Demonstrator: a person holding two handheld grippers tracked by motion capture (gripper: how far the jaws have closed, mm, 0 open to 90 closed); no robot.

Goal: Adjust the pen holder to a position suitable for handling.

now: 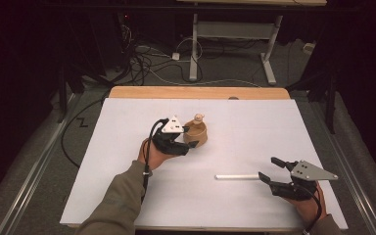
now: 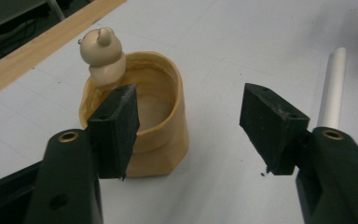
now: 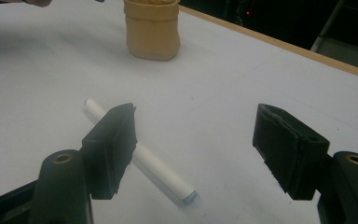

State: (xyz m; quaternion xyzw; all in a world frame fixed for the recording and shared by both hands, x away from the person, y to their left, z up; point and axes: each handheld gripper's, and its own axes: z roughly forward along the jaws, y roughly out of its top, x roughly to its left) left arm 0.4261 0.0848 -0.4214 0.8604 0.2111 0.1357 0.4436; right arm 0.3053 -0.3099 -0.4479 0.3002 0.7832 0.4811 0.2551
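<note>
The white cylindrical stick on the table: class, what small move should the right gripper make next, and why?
Probably ease the right gripper forward and close. Its jaws stand open, and the white cylindrical stick lies flat between them, nearer one jaw, not yet gripped.

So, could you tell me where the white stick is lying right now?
The white stick lies flat on the table, right of centre in the high view, just before the open right gripper.

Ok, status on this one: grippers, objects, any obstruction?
Left gripper open at tan cup. Right gripper open by white stick, which lies flat. Nothing blocking.
</note>
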